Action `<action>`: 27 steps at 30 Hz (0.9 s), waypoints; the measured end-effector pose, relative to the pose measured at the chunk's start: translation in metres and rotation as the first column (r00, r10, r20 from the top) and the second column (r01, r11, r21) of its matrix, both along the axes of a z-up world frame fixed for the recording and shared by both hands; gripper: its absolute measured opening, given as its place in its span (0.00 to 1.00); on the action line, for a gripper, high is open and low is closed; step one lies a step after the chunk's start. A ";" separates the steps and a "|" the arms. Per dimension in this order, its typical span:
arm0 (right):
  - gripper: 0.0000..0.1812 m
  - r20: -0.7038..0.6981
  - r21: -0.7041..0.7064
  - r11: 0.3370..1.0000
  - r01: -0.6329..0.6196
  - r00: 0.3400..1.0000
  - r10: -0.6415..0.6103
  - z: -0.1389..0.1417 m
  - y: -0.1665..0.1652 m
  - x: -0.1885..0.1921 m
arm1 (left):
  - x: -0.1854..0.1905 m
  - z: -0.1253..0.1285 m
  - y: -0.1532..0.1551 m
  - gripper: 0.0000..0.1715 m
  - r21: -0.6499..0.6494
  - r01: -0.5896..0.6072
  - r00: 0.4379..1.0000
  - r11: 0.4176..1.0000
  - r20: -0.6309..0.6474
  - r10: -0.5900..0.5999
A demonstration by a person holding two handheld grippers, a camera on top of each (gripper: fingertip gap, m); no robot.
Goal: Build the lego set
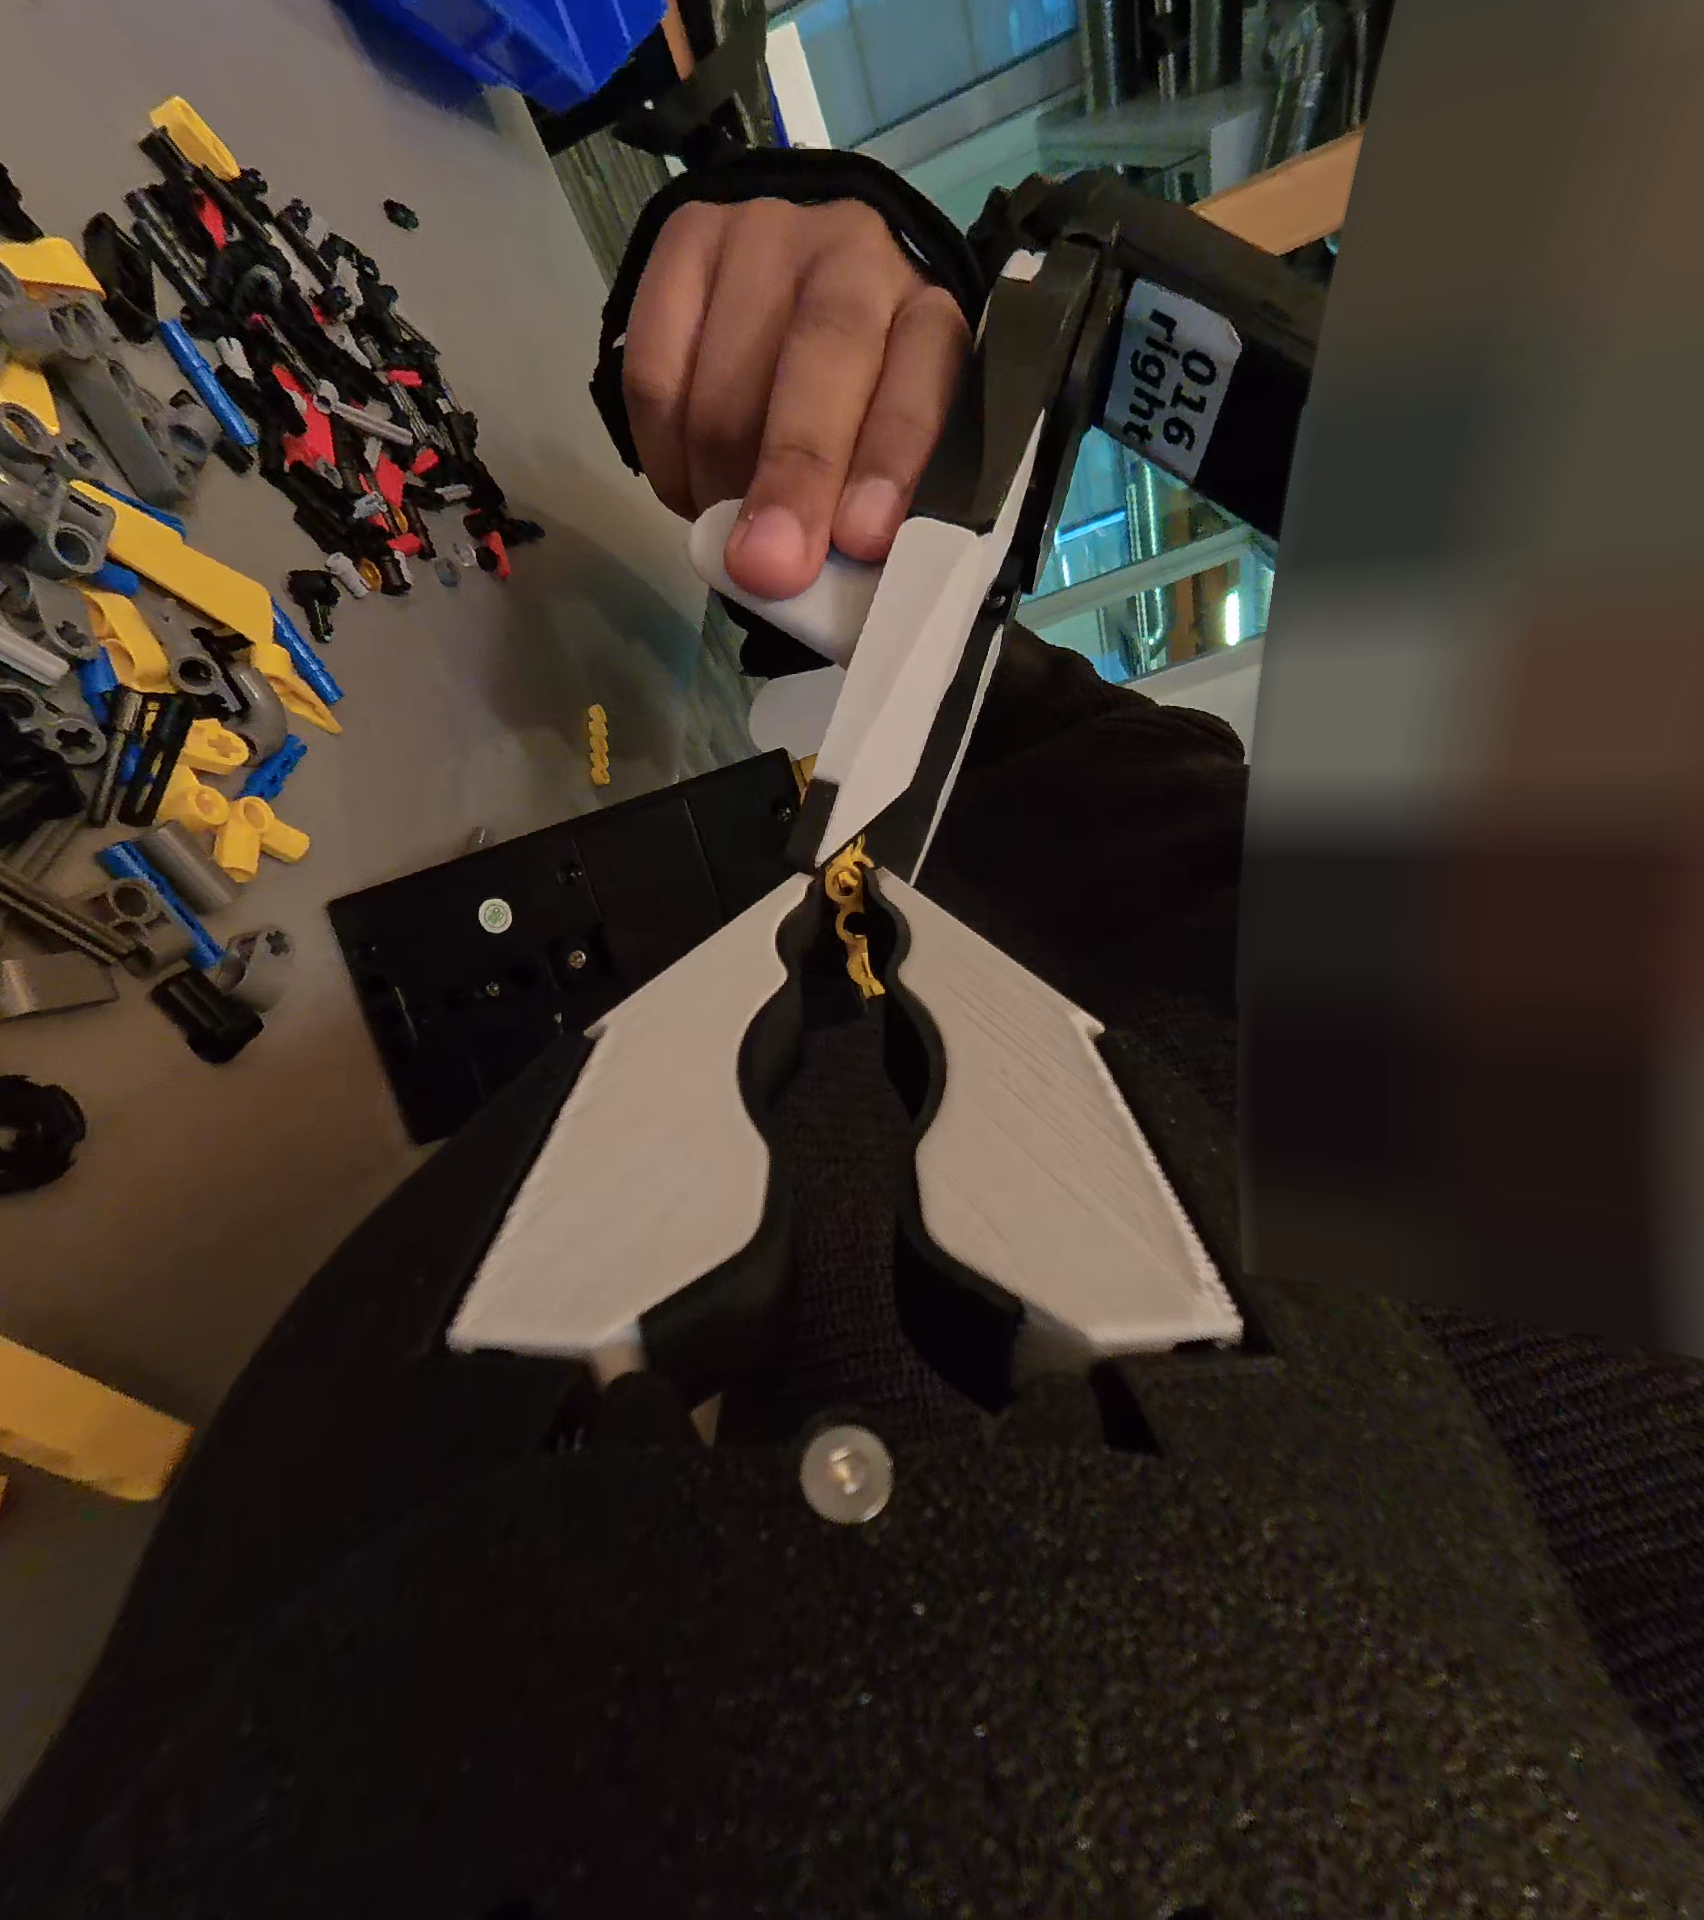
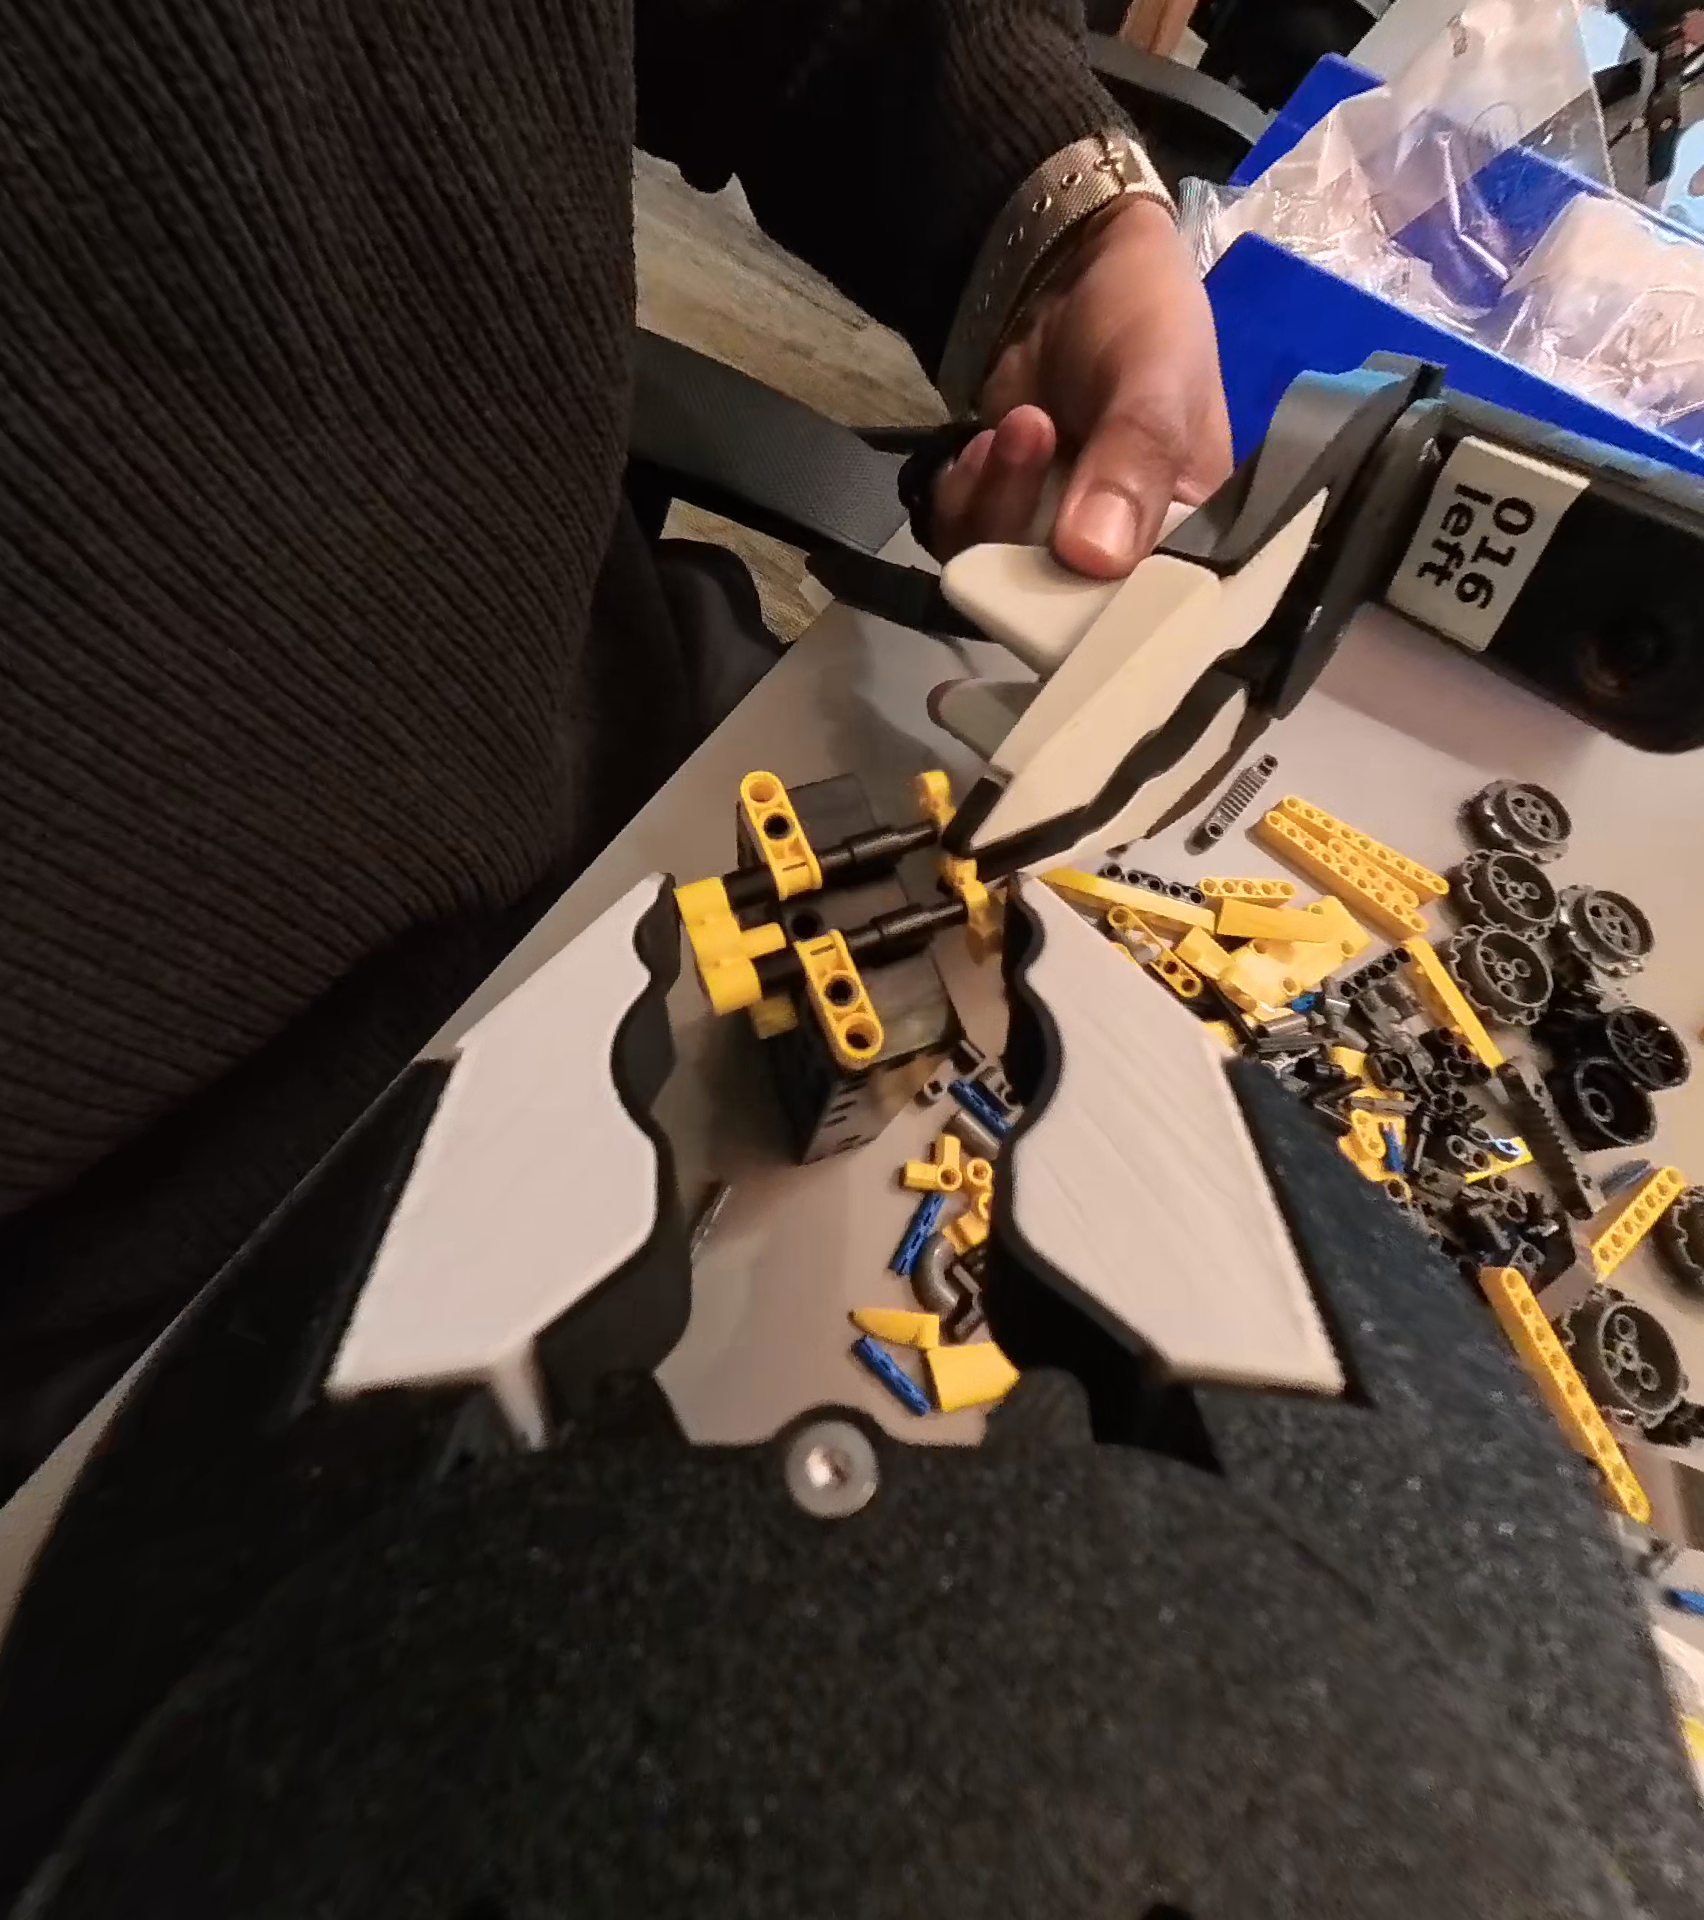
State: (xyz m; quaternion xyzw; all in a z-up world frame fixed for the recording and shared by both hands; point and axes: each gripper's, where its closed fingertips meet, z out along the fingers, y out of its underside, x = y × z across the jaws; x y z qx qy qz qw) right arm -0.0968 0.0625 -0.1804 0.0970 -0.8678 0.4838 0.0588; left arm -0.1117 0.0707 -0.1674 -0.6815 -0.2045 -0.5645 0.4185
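Pinch at the tips of the left gripper (image 1: 843, 883): fingers pressed together on a small yellow connector (image 1: 853, 935), held up off the grey table (image 1: 515, 436). From the right wrist view, same left gripper (image 2: 967, 847) reaching down from the upper right, driven by the left hand (image 2: 1108, 416) on its white trigger, with the yellow connector (image 2: 962, 883) at the near end of a black block (image 2: 827, 1049). Fitted on that block: yellow beams and two black rods pointing toward the connector. Possibly joined to the rods already, though hard to tell, the spot being small and partly hidden by the fingertips. Right gripper (image 2: 837, 894) spread wide and holding nothing, one finger to each side of the block, the finger on the right side of that view just beside the connector without clearly touching it. In the left wrist view, right gripper (image 1: 822, 831) seen edge-on, coming down from above with the right hand (image 1: 796, 395) around its handle, tip right at the pinched piece. Beyond the block, spread over the table: heap of loose parts (image 2: 1347, 1039) in yellow, black, grey and blue, plus several dark wheels (image 2: 1513, 914) well apart from both grippers. At the far edge, blue bin (image 2: 1399, 343) with clear plastic bags (image 2: 1606, 260) inside. Close along the table's near side, dark knitted sweater (image 2: 204, 520).
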 end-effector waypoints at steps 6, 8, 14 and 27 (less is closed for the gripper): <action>0.33 0.034 -0.003 1.000 -0.001 0.999 0.001 0.000 0.000 -0.003 | -0.005 -0.001 0.000 0.04 0.005 -0.030 0.999 1.000 0.036 0.030; 0.32 0.048 -0.014 1.000 0.005 0.999 -0.004 0.001 0.001 -0.004 | -0.007 -0.001 0.000 0.04 0.006 -0.055 0.998 0.998 0.034 0.055; 0.31 0.057 -0.016 1.000 0.021 0.998 -0.021 0.002 -0.001 -0.004 | -0.008 -0.001 -0.002 0.04 -0.004 -0.100 0.995 0.995 -0.025 0.100; 0.31 0.080 -0.033 0.996 0.080 0.994 -0.077 0.001 0.004 -0.006 | -0.016 -0.001 -0.014 0.22 0.160 -0.294 0.788 0.942 -0.517 0.334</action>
